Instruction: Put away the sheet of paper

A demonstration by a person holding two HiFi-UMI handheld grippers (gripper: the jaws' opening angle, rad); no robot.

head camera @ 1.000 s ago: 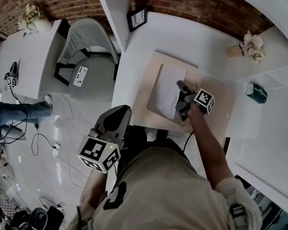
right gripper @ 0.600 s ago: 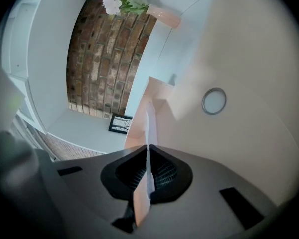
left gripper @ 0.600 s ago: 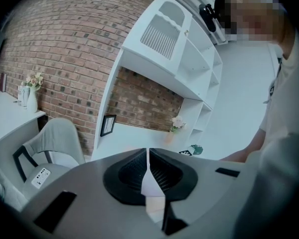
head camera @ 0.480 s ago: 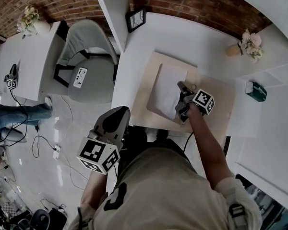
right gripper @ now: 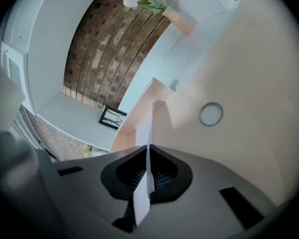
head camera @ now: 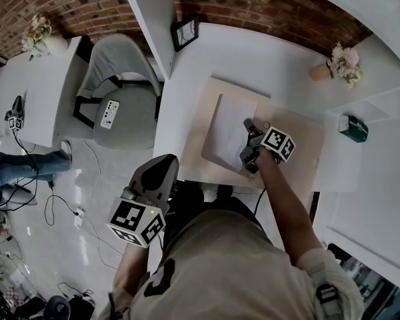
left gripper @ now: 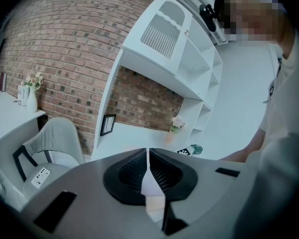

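The white sheet of paper (head camera: 227, 131) lies on a beige desk mat (head camera: 300, 145) on the white desk. My right gripper (head camera: 249, 127) is at the sheet's right edge and is shut on it. In the right gripper view the sheet (right gripper: 150, 128) runs edge-on between the closed jaws of the right gripper (right gripper: 148, 153), lifted off the mat there. My left gripper (head camera: 164, 165) hangs off the desk's near-left corner, above the floor. In its own view the left gripper (left gripper: 148, 156) has its jaws together with nothing between them.
A small metal ring (right gripper: 211, 114) lies on the mat beside the sheet. A picture frame (head camera: 185, 32) and a vase of flowers (head camera: 337, 62) stand at the back of the desk, and a green object (head camera: 354, 128) lies at its right. A grey chair (head camera: 120, 85) stands to the left.
Little differs. The right gripper stays shut on the sheet's edge and has drifted slightly left with it. The left gripper has hardly moved.
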